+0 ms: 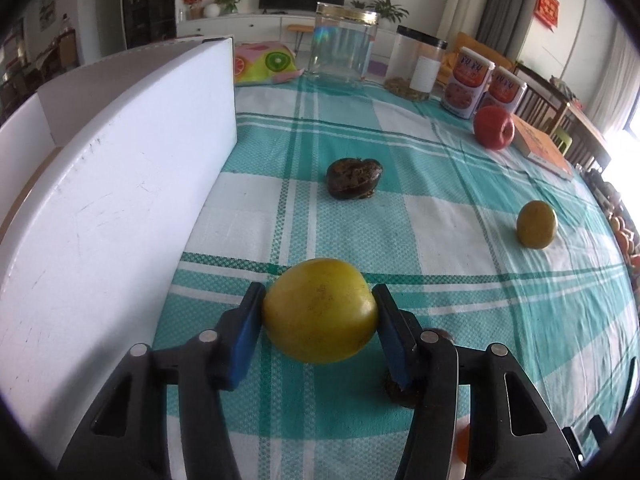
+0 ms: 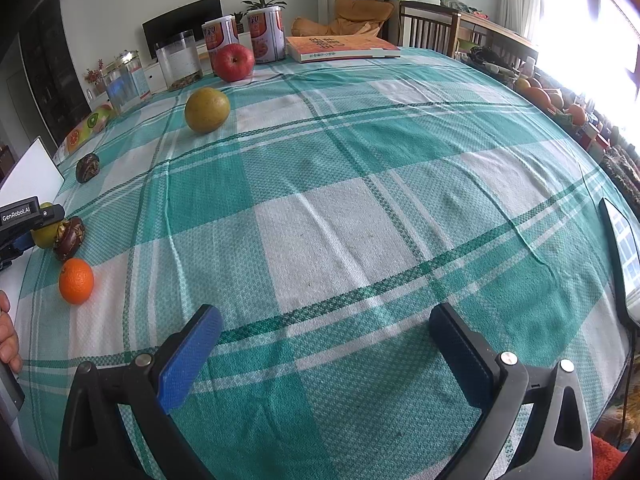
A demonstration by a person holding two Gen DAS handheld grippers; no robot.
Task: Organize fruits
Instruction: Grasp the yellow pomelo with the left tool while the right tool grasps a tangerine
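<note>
My left gripper (image 1: 319, 312) is shut on a yellow fruit (image 1: 320, 310), held just above the checked tablecloth beside a white box (image 1: 120, 184). It also shows at the left edge of the right wrist view (image 2: 24, 220). A dark mangosteen (image 1: 354, 179) lies ahead, a red apple (image 1: 494, 127) and a yellow-green citrus (image 1: 536, 224) to the right. A second mangosteen (image 2: 69, 238) and a small orange (image 2: 76, 281) lie near the left gripper. My right gripper (image 2: 326, 344) is open and empty over the cloth.
At the far edge stand a glass jar (image 1: 344, 46), a clear canister (image 1: 418, 64), two red cans (image 1: 466, 82) and an orange book (image 1: 542, 146). A fruit-print packet (image 1: 264, 62) lies behind the box. A dark device (image 2: 624, 256) lies at the right table edge.
</note>
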